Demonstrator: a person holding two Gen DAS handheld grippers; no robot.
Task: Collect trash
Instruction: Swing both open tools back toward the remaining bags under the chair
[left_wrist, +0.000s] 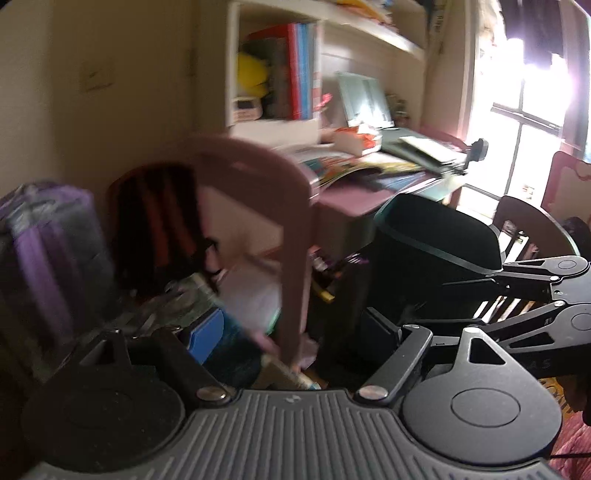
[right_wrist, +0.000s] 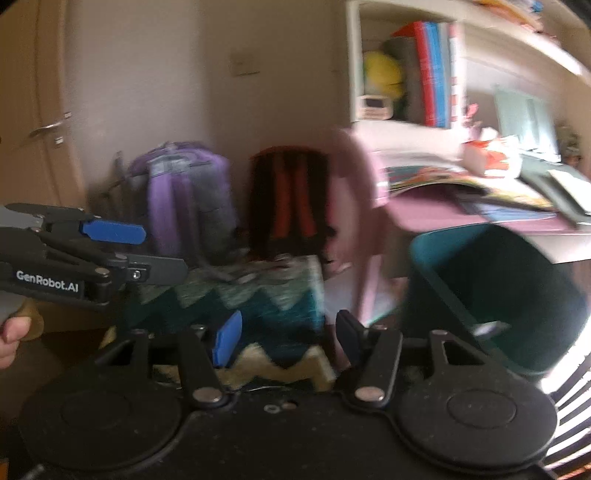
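Both grippers are released and carry nothing. In the left wrist view the left gripper (left_wrist: 291, 336) shows its blue-padded fingers (left_wrist: 207, 334) spread apart with only floor clutter and a pink chair (left_wrist: 291, 236) leg seen through the gap; in the right wrist view the right gripper (right_wrist: 286, 341) likewise has its fingers (right_wrist: 227, 341) parted, framing a zigzag-patterned blanket (right_wrist: 258, 299) that lies beyond them, untouched. No piece of trash can be made out between or at either pair of fingers, and the motion blur makes small litter on the floor impossible to identify. The task's clearest object is the dark teal trash bin (right_wrist: 495, 295), which sits ahead and to the right of the right fingers, just beyond their tips and below the edge of the pink tabletop (right_wrist: 461, 214). Its long axis runs roughly upright but tipped, with the open mouth turned toward the camera so the dark interior shows. That facing probably suits dropping things in from this side. With both sets of fingers empty and open beside the bin, they look ready either to take hold of the bin or to go after the next scrap; which one cannot be told.
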